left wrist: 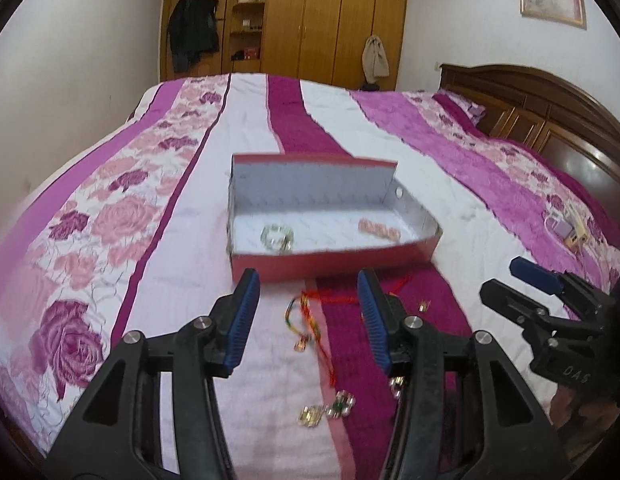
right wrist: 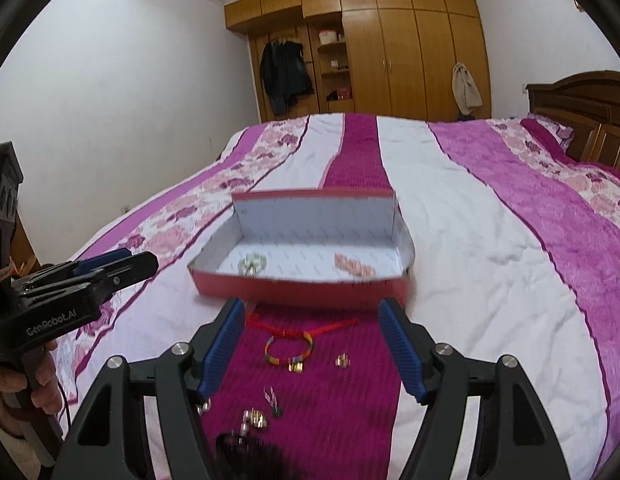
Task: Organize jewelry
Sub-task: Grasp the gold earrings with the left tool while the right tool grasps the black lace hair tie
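1. We have the red box (left wrist: 334, 258) at the centre of both views, resting on the striped bedspread (left wrist: 182, 216) with its lid flap standing up behind. That leaves the tray open toward us, which suits dropping pieces in from the near side.
2. Two pieces already lie inside: a pale green beaded bracelet (left wrist: 276, 238) toward the tray's left and a pink bracelet (left wrist: 379, 230) toward its right. We judge them sorted, set apart so they do not tangle.
3. The rest waits on the cloth just below the box: a multicoloured cord bracelet (right wrist: 289, 347) with a red cord (right wrist: 302, 324) trailing from it, a small gold charm (right wrist: 343, 360) beside it, and a cluster of gold pieces (right wrist: 255, 418) lower in the frame.
4. Our left gripper (left wrist: 308, 316) has its blue pads spread with nothing between them, framing the cord below.
5. Our right gripper (right wrist: 312, 344) is spread wider, also empty, with the bracelet lying on the cloth between its pads in the picture. We read this as lining up for the next pick.
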{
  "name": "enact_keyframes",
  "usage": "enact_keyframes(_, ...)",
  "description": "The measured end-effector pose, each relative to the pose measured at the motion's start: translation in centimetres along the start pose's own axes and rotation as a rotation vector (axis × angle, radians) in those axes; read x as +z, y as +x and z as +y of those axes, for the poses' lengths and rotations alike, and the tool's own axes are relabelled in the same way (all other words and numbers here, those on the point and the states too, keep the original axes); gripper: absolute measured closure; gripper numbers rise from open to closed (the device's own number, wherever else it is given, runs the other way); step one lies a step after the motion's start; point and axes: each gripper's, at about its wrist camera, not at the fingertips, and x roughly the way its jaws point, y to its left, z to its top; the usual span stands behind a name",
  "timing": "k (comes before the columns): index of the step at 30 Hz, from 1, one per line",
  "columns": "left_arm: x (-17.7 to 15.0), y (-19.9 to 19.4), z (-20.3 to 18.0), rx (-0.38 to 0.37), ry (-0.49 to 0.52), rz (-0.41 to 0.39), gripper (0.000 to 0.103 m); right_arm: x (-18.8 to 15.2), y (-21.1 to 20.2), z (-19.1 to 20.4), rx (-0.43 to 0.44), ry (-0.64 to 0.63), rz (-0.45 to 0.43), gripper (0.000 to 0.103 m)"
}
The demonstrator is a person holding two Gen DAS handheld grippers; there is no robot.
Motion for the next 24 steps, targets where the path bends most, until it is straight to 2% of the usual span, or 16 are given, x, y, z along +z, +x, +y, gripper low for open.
enact_keyframes(8, -2.7, 0.1, 0.3, 0.018, 0.010, 0.120, 0.060, -2.9, -0.9, 0.2, 0.008, -0.016, 0.080, 0.031)
enact_keyframes(13, -3.8, 0.7, -0.1, 0.005, 0.020, 0.179, 0.060, -4.5, -0.7, 0.6, 0.033, -0.013, 0.149, 0.031)
enact_keyframes(24, -6.7, 3.1, -1.3, 0.003, 0.110, 0.323, 0.061, -7.2, 1.4, 1.4, 0.072, -0.010, 0.290, 0.031)
